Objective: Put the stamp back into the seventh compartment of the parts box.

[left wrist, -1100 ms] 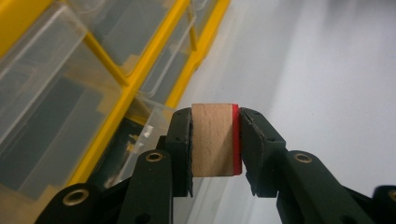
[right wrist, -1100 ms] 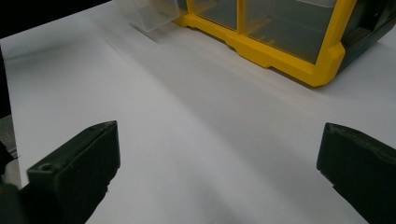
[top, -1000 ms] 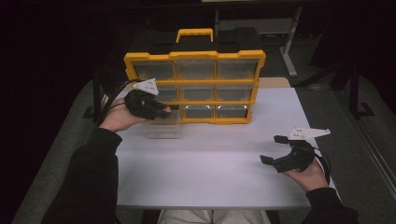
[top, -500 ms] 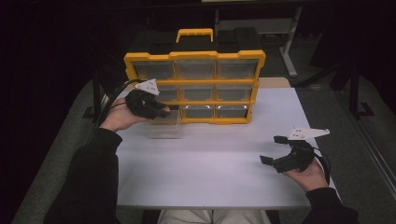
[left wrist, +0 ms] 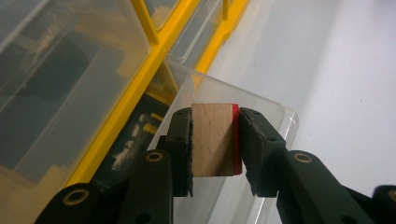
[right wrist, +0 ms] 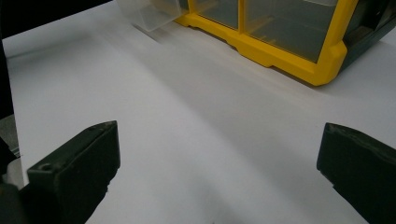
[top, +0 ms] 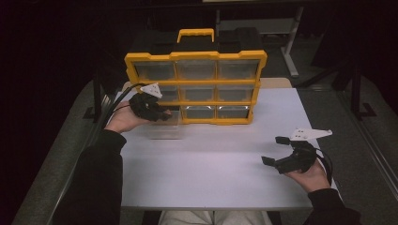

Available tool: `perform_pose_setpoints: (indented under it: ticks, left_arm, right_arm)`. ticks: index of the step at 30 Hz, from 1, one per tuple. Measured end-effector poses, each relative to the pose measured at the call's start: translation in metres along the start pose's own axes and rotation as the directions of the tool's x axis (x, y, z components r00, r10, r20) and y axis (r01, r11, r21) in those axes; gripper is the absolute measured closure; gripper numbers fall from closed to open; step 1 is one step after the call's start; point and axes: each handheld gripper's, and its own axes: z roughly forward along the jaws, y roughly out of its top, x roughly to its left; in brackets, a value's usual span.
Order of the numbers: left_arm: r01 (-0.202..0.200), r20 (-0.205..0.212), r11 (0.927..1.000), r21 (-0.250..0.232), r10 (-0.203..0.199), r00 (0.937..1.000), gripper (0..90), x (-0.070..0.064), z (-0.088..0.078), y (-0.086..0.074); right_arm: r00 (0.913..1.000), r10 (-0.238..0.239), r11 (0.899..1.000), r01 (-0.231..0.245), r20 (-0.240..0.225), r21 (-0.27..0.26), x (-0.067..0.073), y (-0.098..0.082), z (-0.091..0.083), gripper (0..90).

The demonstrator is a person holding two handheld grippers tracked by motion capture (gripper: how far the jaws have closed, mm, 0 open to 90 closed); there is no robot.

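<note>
- The block (left wrist: 212, 139), wood with a red face on one side, sits clamped between the jaws of the left gripper (left wrist: 215, 144), just above the open top of the clear drawer (left wrist: 261, 107).
- The grasp is on the two side faces, so the bottom of the block is free; I think this is so it can go down into the drawer without the jaws hitting the walls.
- The drawer (top: 165, 127) stands on the surface (top: 211, 168), pulled out in front of the bottom left slot of the yellow organizer (top: 195, 86). Outside the organizer its top is open, which probably makes loading easier.
- The left gripper (top: 149, 108) hangs over the drawer, next to the organizer front.
- The right gripper (top: 277, 150) is well apart, near the right front of the surface, with jaws wide and nothing between them; it seems to wait out of the way.
</note>
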Motion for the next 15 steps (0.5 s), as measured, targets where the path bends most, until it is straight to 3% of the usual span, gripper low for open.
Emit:
perform_pose_setpoints:
  ticks: [15]
  left_arm:
    - [0.005,-0.005,0.9994,0.034,-0.005,1.0000,65.9,0.001,0.011,-0.008]
  right_arm:
    - [1.0000,0.002,1.000,-0.002,0.000,0.001,0.000,0.000,0.000,0.0]
